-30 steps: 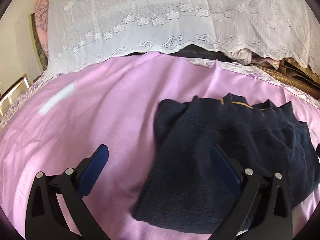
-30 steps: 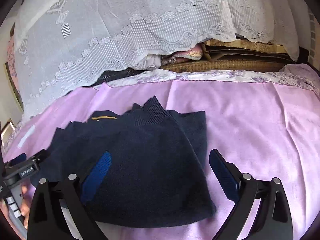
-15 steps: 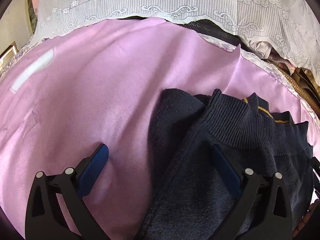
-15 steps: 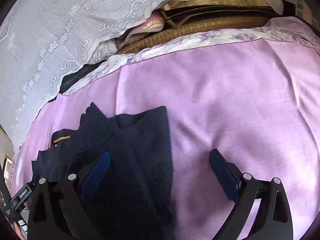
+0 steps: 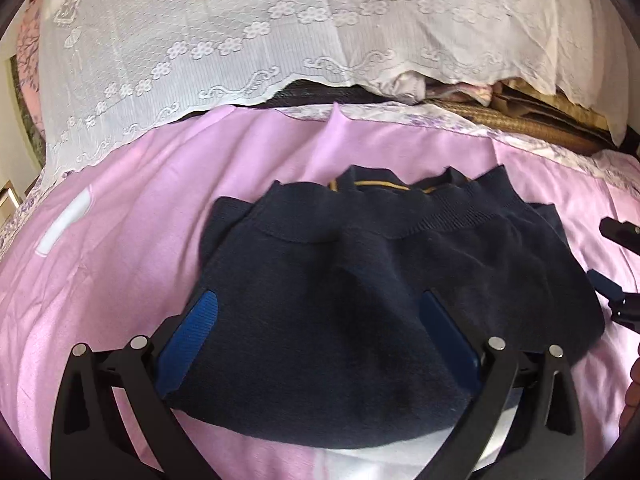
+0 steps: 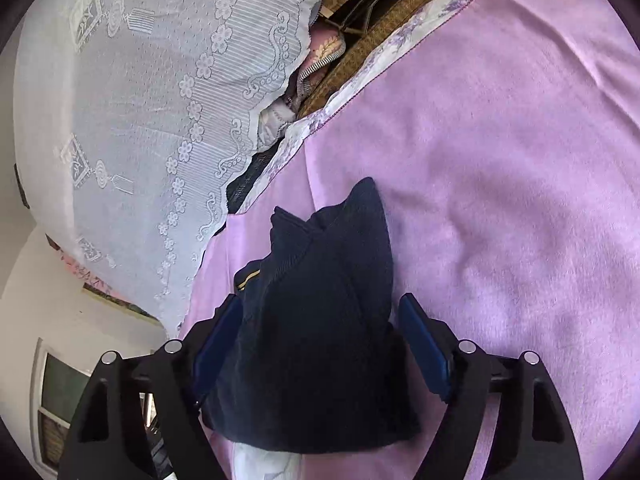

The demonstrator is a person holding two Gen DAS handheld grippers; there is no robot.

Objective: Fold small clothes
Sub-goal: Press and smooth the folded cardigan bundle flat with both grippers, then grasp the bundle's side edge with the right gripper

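Note:
A folded navy knit sweater (image 5: 360, 280) with a yellow neck stripe lies on the pink bedsheet (image 5: 140, 240). My left gripper (image 5: 320, 320) is open, its blue pads wide apart on either side of the sweater's near half, just above it. My right gripper (image 6: 320, 336) is rolled on its side at the sweater's (image 6: 320, 340) right edge. Its jaws are closing, with the bunched edge between the pads; the left pad brushes the cloth, the right pad stands just clear. In the left wrist view the right gripper (image 5: 616, 280) shows at the far right edge.
A white lace cover (image 5: 280, 40) hangs over stacked things along the bed's far side, with a woven mat (image 5: 540, 124) beneath it. A white patch (image 5: 64, 220) marks the sheet at left. White cloth (image 5: 380, 460) peeks out under the sweater's near edge. Pink sheet (image 6: 500, 160) stretches to the right.
My left gripper has swung back over the middle of the sweater. My right gripper has rolled onto its side, dropped to the sweater's right edge, and its jaws have narrowed around it.

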